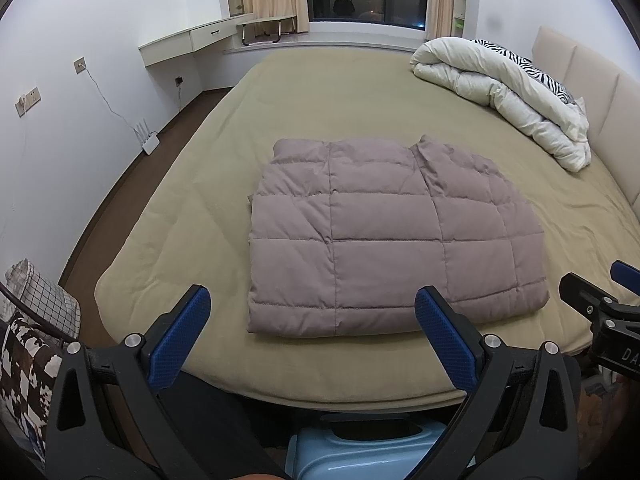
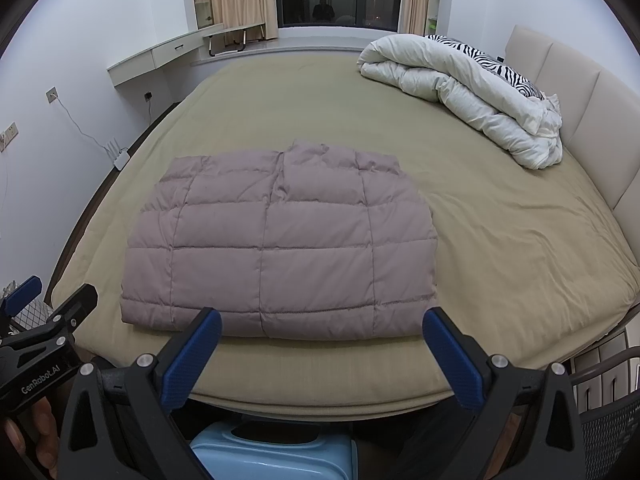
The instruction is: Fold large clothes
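A mauve quilted down jacket (image 1: 392, 240) (image 2: 280, 248) lies folded into a flat rectangle on the olive bed sheet (image 1: 340, 92) (image 2: 520, 240), near the bed's front edge. My left gripper (image 1: 312, 304) hovers just short of the jacket's near edge, open, with nothing between its blue pads. My right gripper (image 2: 322, 328) is likewise open and empty, a little back from the same near edge. Each gripper shows at the side of the other's view: the right gripper (image 1: 600, 292) at the far right, the left gripper (image 2: 52, 292) at the far left, held by a hand (image 2: 24, 424).
A rolled white duvet (image 1: 516, 96) (image 2: 480, 92) with a zebra-print pillow (image 2: 508, 68) lies at the headboard (image 2: 580, 112), back right. A light blue case (image 1: 360, 456) (image 2: 276, 456) stands below the bed's front edge. A wall desk (image 1: 184, 42) and router (image 1: 150, 142) are at left.
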Tool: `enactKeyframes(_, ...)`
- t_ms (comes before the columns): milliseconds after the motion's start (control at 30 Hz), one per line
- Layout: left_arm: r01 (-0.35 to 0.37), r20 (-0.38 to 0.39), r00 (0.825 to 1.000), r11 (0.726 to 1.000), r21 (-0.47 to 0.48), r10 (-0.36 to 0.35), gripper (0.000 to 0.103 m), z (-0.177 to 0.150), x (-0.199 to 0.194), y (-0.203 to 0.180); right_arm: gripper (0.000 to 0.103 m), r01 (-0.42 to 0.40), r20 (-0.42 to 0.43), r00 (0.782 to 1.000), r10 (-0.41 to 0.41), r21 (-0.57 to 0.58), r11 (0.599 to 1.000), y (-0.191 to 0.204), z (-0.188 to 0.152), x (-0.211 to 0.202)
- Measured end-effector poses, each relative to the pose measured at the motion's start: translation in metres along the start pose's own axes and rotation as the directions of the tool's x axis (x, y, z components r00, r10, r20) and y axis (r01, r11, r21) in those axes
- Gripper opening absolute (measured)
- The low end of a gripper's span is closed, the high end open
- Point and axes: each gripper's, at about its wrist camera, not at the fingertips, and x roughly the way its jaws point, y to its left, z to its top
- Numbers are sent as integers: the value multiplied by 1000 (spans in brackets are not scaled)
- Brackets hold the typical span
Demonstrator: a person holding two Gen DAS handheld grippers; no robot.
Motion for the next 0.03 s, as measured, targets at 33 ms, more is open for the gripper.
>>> enactKeyframes(33,0,-1,1000,1000,-1,0,103,0,0,0,103,0,-2,1000,0,0,1000,-1,-1,1)
